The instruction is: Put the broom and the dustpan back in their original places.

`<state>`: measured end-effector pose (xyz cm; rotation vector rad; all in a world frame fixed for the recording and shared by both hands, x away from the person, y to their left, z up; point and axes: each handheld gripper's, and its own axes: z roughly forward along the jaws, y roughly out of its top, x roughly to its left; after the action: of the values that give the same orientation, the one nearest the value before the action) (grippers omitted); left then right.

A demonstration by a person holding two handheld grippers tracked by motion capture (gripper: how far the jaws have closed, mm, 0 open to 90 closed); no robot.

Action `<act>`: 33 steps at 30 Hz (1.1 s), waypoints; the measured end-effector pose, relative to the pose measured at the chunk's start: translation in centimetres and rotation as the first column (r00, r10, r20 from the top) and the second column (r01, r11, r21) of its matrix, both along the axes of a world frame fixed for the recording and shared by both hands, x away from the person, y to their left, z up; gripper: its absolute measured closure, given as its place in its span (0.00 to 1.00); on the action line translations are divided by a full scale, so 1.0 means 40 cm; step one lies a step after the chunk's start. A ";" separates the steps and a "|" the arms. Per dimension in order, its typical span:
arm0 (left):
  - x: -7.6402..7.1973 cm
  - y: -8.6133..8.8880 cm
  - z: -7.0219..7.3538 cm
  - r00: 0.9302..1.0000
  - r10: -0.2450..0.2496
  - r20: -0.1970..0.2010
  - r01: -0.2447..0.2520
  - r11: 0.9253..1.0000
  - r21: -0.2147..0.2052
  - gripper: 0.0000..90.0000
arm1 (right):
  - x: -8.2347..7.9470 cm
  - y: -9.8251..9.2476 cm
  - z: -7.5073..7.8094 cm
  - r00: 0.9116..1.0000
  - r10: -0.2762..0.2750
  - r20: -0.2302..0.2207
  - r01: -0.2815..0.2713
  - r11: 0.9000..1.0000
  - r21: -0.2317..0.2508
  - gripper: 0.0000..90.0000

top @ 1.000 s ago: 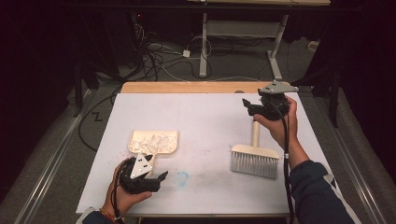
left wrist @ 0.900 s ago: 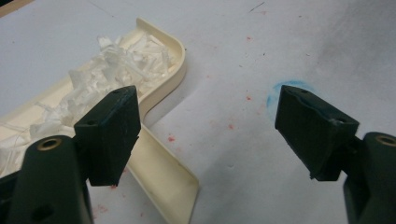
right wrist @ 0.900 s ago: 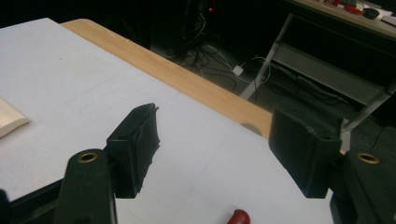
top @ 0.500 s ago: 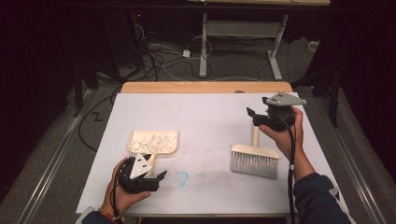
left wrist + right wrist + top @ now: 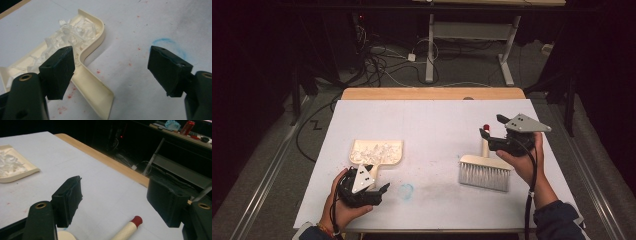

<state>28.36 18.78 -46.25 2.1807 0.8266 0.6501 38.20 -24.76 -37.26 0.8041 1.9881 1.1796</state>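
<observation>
- Starting at the near edge of the tabletop (image 5: 432, 120): the left gripper (image 5: 371, 192) sits low by the near-left corner, jaws spread wide with nothing between them, as a second ago.
- In the left gripper view those jaws stand on either side of the dustpan's flat handle (image 5: 93, 93) without touching it.
- Just beyond lies the dustpan (image 5: 377, 151), left of the middle, its tray loaded with clear shards (image 5: 71, 32); it has not shifted.
- Right of the middle, the hand brush (image 5: 484, 171) lies flat, bristles toward the near edge, its red-tipped handle (image 5: 128, 228) pointing toward the far edge.
- What has changed: the right gripper (image 5: 493, 134) has drawn back toward the person and dropped, and now hangs over the brush handle, jaws wide open and empty.
- Judged from this, sweeping looks done, and both tools are let go.
- A few specks and a blue smudge (image 5: 406, 189) remain near the middle.
- Farthest off, the wooden strip (image 5: 432, 93) runs along the far edge.
</observation>
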 end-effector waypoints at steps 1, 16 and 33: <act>0.000 0.000 0.000 1.000 0.001 0.002 -0.001 1.000 0.001 0.24 | -0.004 -0.002 -0.002 1.000 0.005 0.002 -0.005 1.000 0.009 0.31; -0.008 -0.007 -0.004 1.000 -0.026 0.012 0.025 0.999 0.032 0.24 | -0.069 0.002 -0.006 0.999 0.049 0.018 -0.048 0.997 -0.057 0.28; -0.009 -0.013 -0.008 0.999 -0.037 0.010 0.036 0.998 0.050 0.24 | -0.135 -0.033 -0.016 0.999 0.047 0.022 -0.045 0.997 -0.064 0.28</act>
<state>27.98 18.26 -46.57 2.2301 0.7706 0.6705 32.80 -26.10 -37.91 0.7130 2.0245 1.1407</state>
